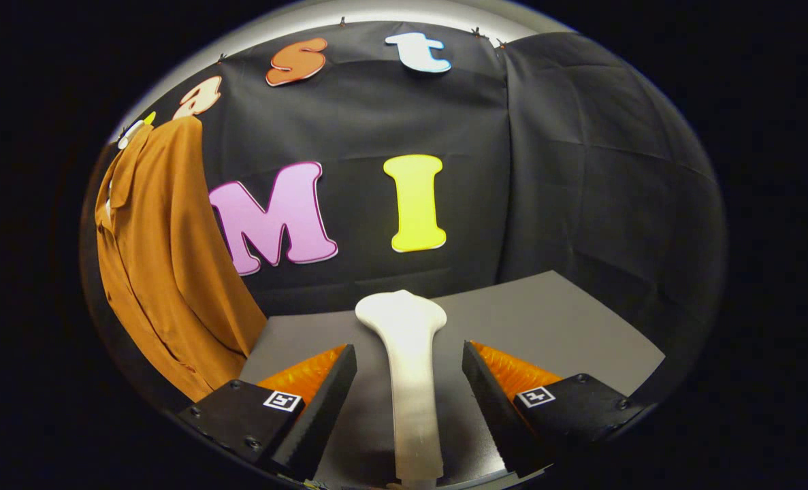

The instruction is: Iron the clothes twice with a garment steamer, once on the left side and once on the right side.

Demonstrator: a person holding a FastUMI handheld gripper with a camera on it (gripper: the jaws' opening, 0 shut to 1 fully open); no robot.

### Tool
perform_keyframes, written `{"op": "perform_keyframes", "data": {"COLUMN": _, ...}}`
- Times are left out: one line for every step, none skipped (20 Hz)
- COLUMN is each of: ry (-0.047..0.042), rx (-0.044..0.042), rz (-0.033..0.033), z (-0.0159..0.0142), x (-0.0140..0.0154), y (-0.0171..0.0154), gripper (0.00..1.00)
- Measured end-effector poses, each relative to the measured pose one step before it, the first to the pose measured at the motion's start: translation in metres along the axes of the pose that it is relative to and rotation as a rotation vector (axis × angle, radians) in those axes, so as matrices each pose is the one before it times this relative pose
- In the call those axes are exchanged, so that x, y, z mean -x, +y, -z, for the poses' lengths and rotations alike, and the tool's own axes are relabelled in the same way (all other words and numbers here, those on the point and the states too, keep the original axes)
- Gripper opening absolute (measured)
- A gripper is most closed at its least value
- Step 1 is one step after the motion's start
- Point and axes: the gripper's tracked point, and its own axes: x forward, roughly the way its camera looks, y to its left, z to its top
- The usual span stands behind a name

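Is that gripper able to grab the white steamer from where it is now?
Probably yes: the steamer lies on the grey table between the open gripper, its jaws apart on either side, untouched, nothing blocking.

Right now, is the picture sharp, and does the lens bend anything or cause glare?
In the gripper view, the fisheye curves the grey table and the hanging brown shirt; the white steamer, lying between the open gripper fingers, is sharp, with soft glare on its handle; no blur.

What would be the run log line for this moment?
gripper: open, astride garment steamer | steamer: flat on table | shirt: hanging, not ironed yet
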Motion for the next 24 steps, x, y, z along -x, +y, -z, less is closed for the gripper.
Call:
{"op": "perform_keyframes", "data": {"ry": 0.02635, "rx": 0.00499, "rz": 0.00269, "z": 0.00619, "x": -0.00305, "y": -0.00045, "gripper": 0.99}}
{"op": "perform_keyframes", "data": {"ry": 0.02022, "rx": 0.00024, "rz": 0.00058, "z": 0.00338, "x": -0.00346, "y": -0.00074, "gripper": 0.99}}
{"op": "perform_keyframes", "data": {"ry": 0.01504, "rx": -0.00272, "rz": 0.00455, "z": 0.00207, "x": -0.00256, "y": -0.00097, "gripper": 0.99}}
{"op": "perform_keyframes", "data": {"ry": 0.01372, "rx": -0.00347, "rz": 0.00351, "z": 0.0019, "x": -0.0036, "y": -0.00107, "gripper": 0.99}}
{"op": "perform_keyframes", "data": {"ry": 0.01558, "rx": -0.00181, "rz": 0.00409, "z": 0.00284, "x": -0.00302, "y": -0.00155, "gripper": 0.99}}
{"op": "perform_keyframes", "data": {"ry": 0.01399, "rx": 0.00051, "rz": 0.00319, "z": 0.00202, "x": -0.00312, "y": -0.00026, "gripper": 0.99}}
{"op": "perform_keyframes", "data": {"ry": 0.01084, "rx": 0.00202, "rz": 0.00197, "z": 0.00182, "x": -0.00183, "y": 0.00019, "gripper": 0.99}}
{"op": "perform_keyframes", "data": {"ry": 0.00879, "rx": 0.00075, "rz": -0.00056, "z": 0.00103, "x": -0.0022, "y": 0.00049, "gripper": 0.99}}
{"op": "perform_keyframes", "data": {"ry": 0.01149, "rx": 0.00043, "rz": -0.00269, "z": 0.0022, "x": -0.00185, "y": 0.00146, "gripper": 0.99}}
{"op": "perform_keyframes", "data": {"ry": 0.01074, "rx": 0.00012, "rz": 0.00022, "z": 0.0016, "x": -0.00284, "y": 0.00061, "gripper": 0.99}}
{"op": "perform_keyframes", "data": {"ry": 0.00927, "rx": -0.00126, "rz": 0.00298, "z": 0.00308, "x": -0.00226, "y": -0.00021, "gripper": 0.99}}
{"op": "perform_keyframes", "data": {"ry": 0.00963, "rx": -0.00185, "rz": 0.00199, "z": 0.00163, "x": -0.00169, "y": 0.00001, "gripper": 0.98}}
{"op": "perform_keyframes", "data": {"ry": 0.0091, "rx": -0.00313, "rz": 0.00479, "z": 0.00298, "x": -0.00069, "y": -0.0008, "gripper": 0.95}}
{"op": "perform_keyframes", "data": {"ry": 0.01139, "rx": -0.00144, "rz": 0.00564, "z": 0.00178, "x": -0.00184, "y": -0.00142, "gripper": 0.85}}
{"op": "perform_keyframes", "data": {"ry": 0.01587, "rx": 0.00105, "rz": 0.00353, "z": 0.00416, "x": -0.00255, "y": -0.00073, "gripper": 0.78}}
{"op": "perform_keyframes", "data": {"ry": 0.01736, "rx": 0.00422, "rz": -0.00679, "z": 0.00405, "x": 0.00148, "y": 0.00271, "gripper": 0.7}}
{"op": "perform_keyframes", "data": {"ry": 0.00072, "rx": 0.01113, "rz": -0.00375, "z": -0.00049, "x": -0.00391, "y": 0.00098, "gripper": 0.61}}
{"op": "perform_keyframes", "data": {"ry": -0.0029, "rx": 0.01666, "rz": 0.0023, "z": 0.00029, "x": -0.00197, "y": 0.00038, "gripper": 0.52}}
{"op": "perform_keyframes", "data": {"ry": -0.00285, "rx": 0.00567, "rz": -0.00323, "z": -0.00119, "x": 0.00422, "y": 0.00011, "gripper": 0.43}}
{"op": "perform_keyframes", "data": {"ry": -0.00647, "rx": -0.01109, "rz": -0.01397, "z": -0.00245, "x": 0.00201, "y": 0.0006, "gripper": 0.43}}
{"op": "perform_keyframes", "data": {"ry": -0.0028, "rx": -0.0176, "rz": -0.00946, "z": 0.00161, "x": 0.00209, "y": 0.00035, "gripper": 0.38}}
{"op": "perform_keyframes", "data": {"ry": -0.00107, "rx": -0.01258, "rz": 0.00373, "z": -0.00045, "x": 0.00264, "y": -0.00248, "gripper": 0.37}}
{"op": "perform_keyframes", "data": {"ry": -0.00413, "rx": -0.0101, "rz": 0.00597, "z": 0.00104, "x": -0.00032, "y": -0.00271, "gripper": 0.37}}
{"op": "perform_keyframes", "data": {"ry": -0.00453, "rx": -0.00969, "rz": -0.00061, "z": 0.00083, "x": 0.00317, "y": -0.00073, "gripper": 0.37}}
